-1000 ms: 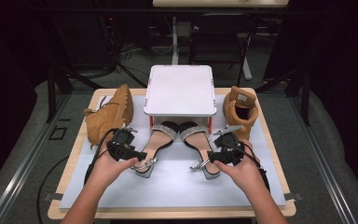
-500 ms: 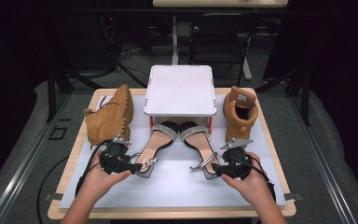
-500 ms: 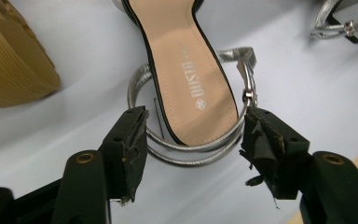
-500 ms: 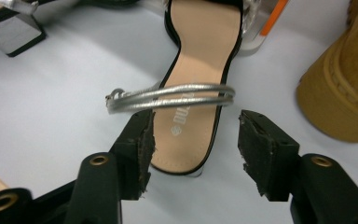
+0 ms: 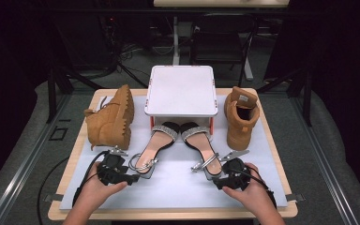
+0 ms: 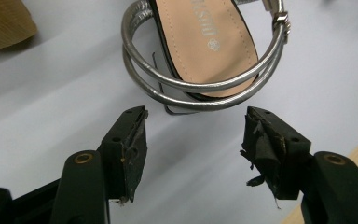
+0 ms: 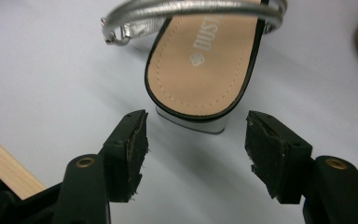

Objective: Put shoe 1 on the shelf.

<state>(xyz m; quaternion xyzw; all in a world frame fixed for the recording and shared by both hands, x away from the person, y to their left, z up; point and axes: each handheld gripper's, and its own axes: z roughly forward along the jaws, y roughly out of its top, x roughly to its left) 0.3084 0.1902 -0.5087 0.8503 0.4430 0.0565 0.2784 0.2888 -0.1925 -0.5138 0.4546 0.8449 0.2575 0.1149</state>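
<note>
Both grippers, left (image 5: 133, 178) and right (image 5: 215, 184), sit just behind the heels of the left sandal (image 5: 153, 146) and right sandal (image 5: 201, 147) on the mat (image 5: 178, 187), the right's jaws just widened, empty. Step: approach. Next: advance and clamp each heel.

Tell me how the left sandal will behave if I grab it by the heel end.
The left sandal looks light. Its thin silver ankle straps would probably flex and slide between the pads. The block heel seems the stiffest hold, though the toe may droop.
</note>
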